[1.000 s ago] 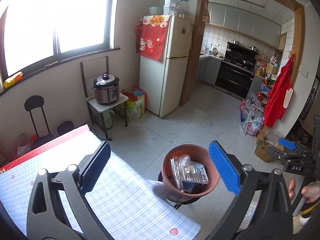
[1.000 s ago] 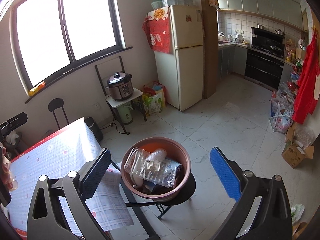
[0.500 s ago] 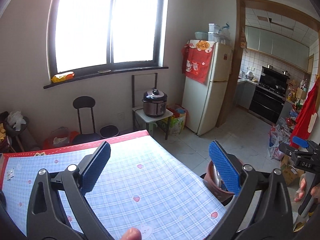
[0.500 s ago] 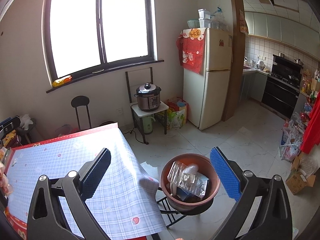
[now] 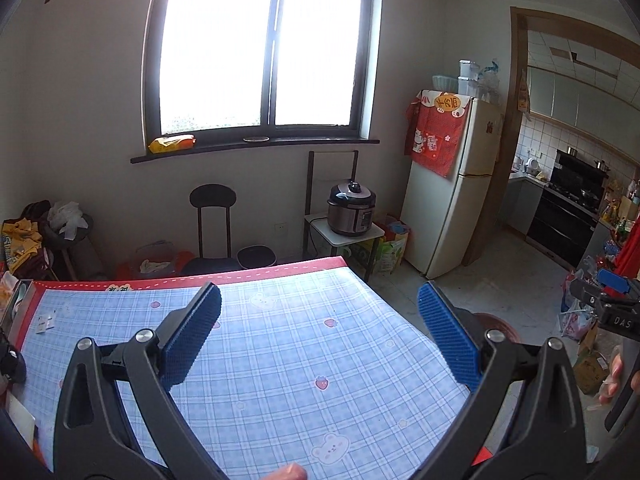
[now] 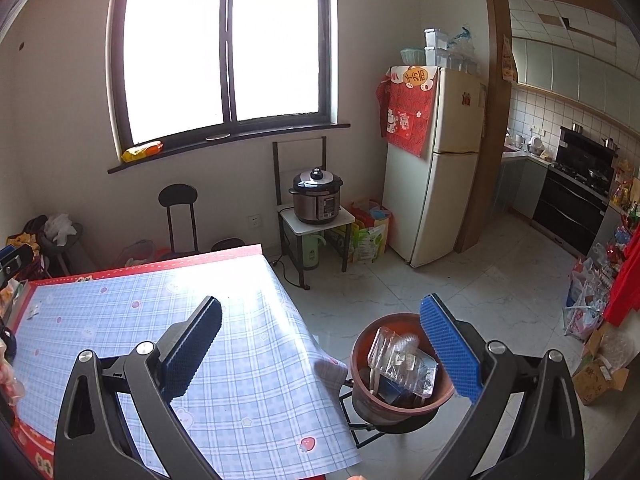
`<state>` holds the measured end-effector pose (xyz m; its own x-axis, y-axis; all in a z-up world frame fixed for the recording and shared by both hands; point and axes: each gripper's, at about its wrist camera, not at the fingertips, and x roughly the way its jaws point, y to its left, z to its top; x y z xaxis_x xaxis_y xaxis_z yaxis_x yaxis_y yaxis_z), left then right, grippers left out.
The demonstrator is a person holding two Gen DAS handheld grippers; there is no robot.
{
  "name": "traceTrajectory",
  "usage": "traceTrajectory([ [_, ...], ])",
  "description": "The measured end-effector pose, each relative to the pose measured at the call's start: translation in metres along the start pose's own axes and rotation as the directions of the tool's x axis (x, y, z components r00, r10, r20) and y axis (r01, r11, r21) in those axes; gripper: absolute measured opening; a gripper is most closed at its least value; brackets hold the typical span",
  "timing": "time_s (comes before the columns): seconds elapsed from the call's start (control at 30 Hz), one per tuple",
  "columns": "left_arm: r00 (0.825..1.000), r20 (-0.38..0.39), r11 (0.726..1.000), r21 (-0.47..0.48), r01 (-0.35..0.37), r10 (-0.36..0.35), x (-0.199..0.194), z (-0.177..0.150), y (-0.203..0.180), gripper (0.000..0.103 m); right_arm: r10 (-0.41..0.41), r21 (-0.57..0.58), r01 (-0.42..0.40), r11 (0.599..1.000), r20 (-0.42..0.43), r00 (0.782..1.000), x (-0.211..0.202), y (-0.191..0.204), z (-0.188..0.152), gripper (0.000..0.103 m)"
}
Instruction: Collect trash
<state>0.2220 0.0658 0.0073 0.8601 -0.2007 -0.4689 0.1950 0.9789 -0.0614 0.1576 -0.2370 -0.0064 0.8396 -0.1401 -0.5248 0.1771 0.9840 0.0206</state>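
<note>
Trash (image 6: 402, 364) sits in a brown bowl (image 6: 362, 384) on a small black stand, just off the table's corner, on the R side; it is clear plastic wrap and a clear tray, w/ something dark under them; the stuff fills most of the bowl.

Left gripper (image 5: 318, 336) hangs over the table (image 5: 280, 344); its two blue pads are spread wide apart w/ nothing between them. Right gripper (image 6: 320, 348) is spread wide too, holding nothing; its R pad is in front of the bowl's rim, its L pad is over the table edge.

The table has a blue check cloth w/ little bears and strawberries, and a red border; the cloth hangs down at the corner by the bowl. Two small white bits (image 5: 45, 323) lie near the far L side of the cloth; can't tell what they are.

In the left view only a bit of the bowl's rim (image 5: 502, 326) shows behind the R pad; the other gripper's tip and some fingers (image 5: 614, 372) show at the far R edge.

Behind: a big window (image 5: 264, 52), a black chair (image 5: 212, 224), a cooker pot (image 5: 352, 208) on a small white stand, a cream fridge (image 5: 452, 184) w/ a red cloth on it; the kitchen is thru the door on the R.
</note>
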Motion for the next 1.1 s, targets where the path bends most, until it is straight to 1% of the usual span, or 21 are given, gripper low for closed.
traceTrajectory([
  [0.23, 1.0, -0.02, 1.0, -0.006, -0.008, 0.008, 0.0048, 0.0001, 0.0048, 0.097, -0.007, -0.002, 0.007, 1.0, -0.008, 1.0, 0.0041, 0.0071, 0.0021, 0.098],
  [0.73, 1.0, -0.022, 1.0, -0.002, 0.015, -0.015, 0.0048, 0.0013, 0.0025, 0.097, -0.021, 0.004, 0.021, 1.0, 0.008, 1.0, 0.0005, 0.0076, 0.003, 0.098],
  [1.1, 1.0, -0.028, 1.0, 0.007, 0.01, -0.009, 0.0067, 0.0016, 0.0018, 0.097, -0.014, 0.003, 0.014, 1.0, 0.005, 1.0, 0.0024, 0.0081, 0.0024, 0.098],
])
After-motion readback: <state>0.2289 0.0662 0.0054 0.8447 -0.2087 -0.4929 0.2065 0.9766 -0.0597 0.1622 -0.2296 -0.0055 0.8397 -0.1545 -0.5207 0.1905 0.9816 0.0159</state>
